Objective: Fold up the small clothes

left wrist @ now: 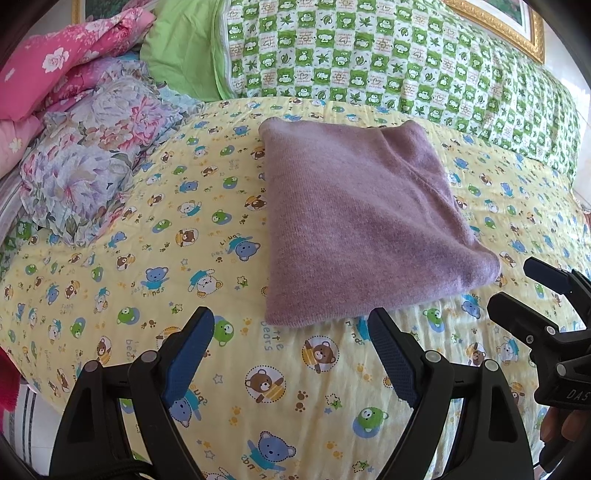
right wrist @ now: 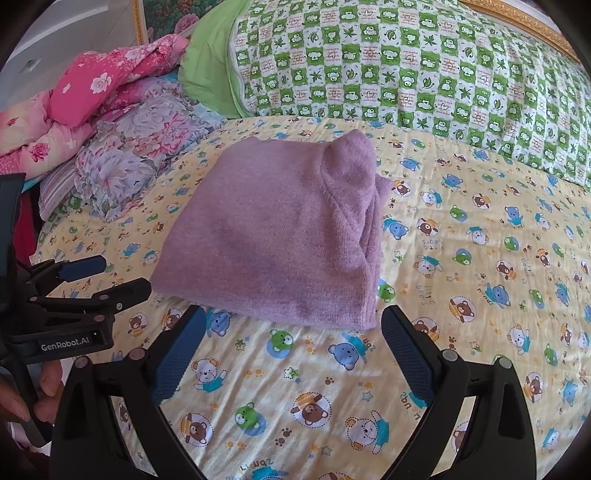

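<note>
A purple knit sweater (left wrist: 354,218) lies folded into a compact rectangle on the yellow bear-print bedsheet (left wrist: 147,258); it also shows in the right wrist view (right wrist: 280,236). My left gripper (left wrist: 291,325) is open and empty, just in front of the sweater's near edge. My right gripper (right wrist: 291,325) is open and empty, also just short of the near edge. The right gripper shows at the right edge of the left wrist view (left wrist: 517,288), and the left gripper shows at the left edge of the right wrist view (right wrist: 110,277).
A green checked quilt (left wrist: 388,55) lies along the back of the bed. A floral pillow (left wrist: 92,162) and pink floral bedding (left wrist: 62,70) are piled at the back left. A gold picture frame (left wrist: 517,33) hangs behind.
</note>
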{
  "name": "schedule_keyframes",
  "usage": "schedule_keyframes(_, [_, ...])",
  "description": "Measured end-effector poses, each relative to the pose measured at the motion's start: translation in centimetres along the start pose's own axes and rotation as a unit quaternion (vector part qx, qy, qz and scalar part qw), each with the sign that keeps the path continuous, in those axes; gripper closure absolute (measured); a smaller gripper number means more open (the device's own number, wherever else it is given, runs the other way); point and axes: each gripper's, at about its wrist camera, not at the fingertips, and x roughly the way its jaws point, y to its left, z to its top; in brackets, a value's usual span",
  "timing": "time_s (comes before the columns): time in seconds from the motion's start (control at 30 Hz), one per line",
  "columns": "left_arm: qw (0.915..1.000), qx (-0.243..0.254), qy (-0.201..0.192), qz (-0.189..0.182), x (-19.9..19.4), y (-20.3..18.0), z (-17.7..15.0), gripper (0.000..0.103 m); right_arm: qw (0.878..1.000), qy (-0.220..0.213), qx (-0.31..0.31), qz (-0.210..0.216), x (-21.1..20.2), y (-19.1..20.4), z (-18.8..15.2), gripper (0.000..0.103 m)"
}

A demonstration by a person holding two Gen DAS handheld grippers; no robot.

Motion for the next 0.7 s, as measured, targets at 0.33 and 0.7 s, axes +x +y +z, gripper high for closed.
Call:
schedule_keyframes(0.33, [1.0000,0.001,-0.002,-0.001,0.1,0.2,0.3,0.017,1.000,-0.001,0.001,0.000,0.0,-0.1,0.2,0.007])
schedule_keyframes(0.7, [1.0000,0.004,-0.003,-0.001,0.3,0.4,1.1,0.017,1.000,-0.005,0.008,-0.003,0.2,0.0,1.2,0.007])
